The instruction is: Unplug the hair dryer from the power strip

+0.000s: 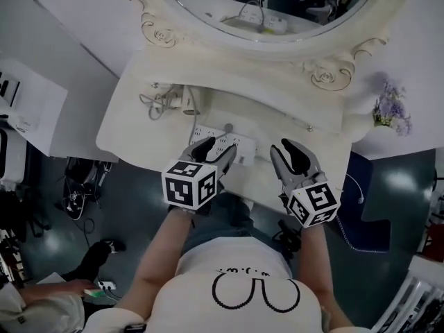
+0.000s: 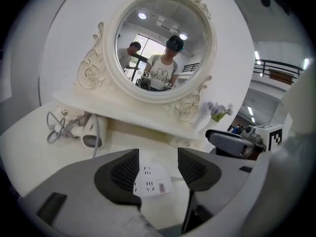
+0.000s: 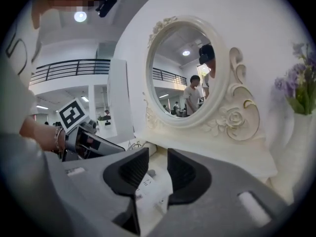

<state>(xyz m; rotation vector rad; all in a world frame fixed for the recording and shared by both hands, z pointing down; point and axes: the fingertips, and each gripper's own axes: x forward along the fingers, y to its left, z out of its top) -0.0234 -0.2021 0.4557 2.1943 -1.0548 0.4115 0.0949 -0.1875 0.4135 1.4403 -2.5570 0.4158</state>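
At front edge of surface (image 1: 125,116): left tool (image 1: 218,144), right tool (image 1: 284,146) released, nothing gripped. Power strip (image 2: 152,181) may be dragged off edge if left unbraced during pull.

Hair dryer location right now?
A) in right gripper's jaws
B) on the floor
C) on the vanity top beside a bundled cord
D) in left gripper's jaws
C: the hair dryer lies on the vanity top next to the bundled cord, while the left gripper and right gripper hover open and empty.
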